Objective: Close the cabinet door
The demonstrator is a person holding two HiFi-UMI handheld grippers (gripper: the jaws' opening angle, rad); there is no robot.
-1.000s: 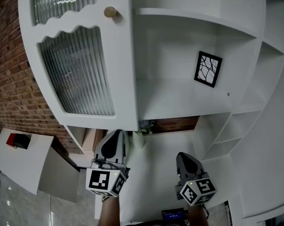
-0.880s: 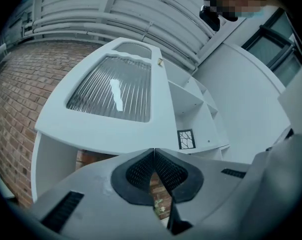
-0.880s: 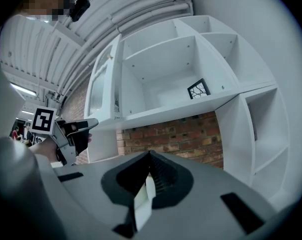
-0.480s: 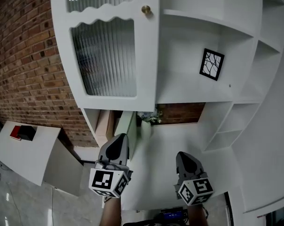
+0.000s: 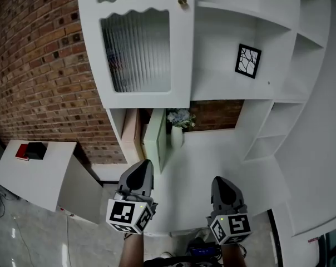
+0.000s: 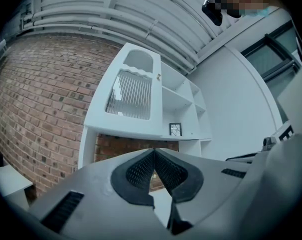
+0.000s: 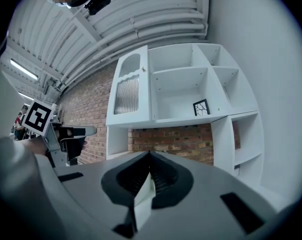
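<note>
The white cabinet [image 5: 279, 93] stands ahead against the brick wall. Its upper left door [image 5: 140, 54], ribbed glass with a brass knob [image 5: 182, 1], lies flush over its compartment, as the right gripper view [image 7: 128, 91] also shows. Below it a pale green door panel [image 5: 156, 141] juts out edge-on toward me. My left gripper [image 5: 146, 163] is shut and empty, just short of that panel's near edge. My right gripper [image 5: 217, 180] hangs shut over the white counter [image 5: 212, 149]. The pads meet at the tips in both gripper views [image 6: 154, 151] [image 7: 150, 155].
A vase of flowers [image 5: 177, 128] stands in the brick-backed niche beside the panel. A framed black-and-white picture [image 5: 248, 60] leans in an open shelf. A white table [image 5: 40, 177] with a red and black object [image 5: 30, 150] stands at the left on the grey floor.
The cabinet has slid up and shrunk in the head view, so its lower part, the jutting panel and the vase now show. Both grippers stay shut, low in the picture.
</note>
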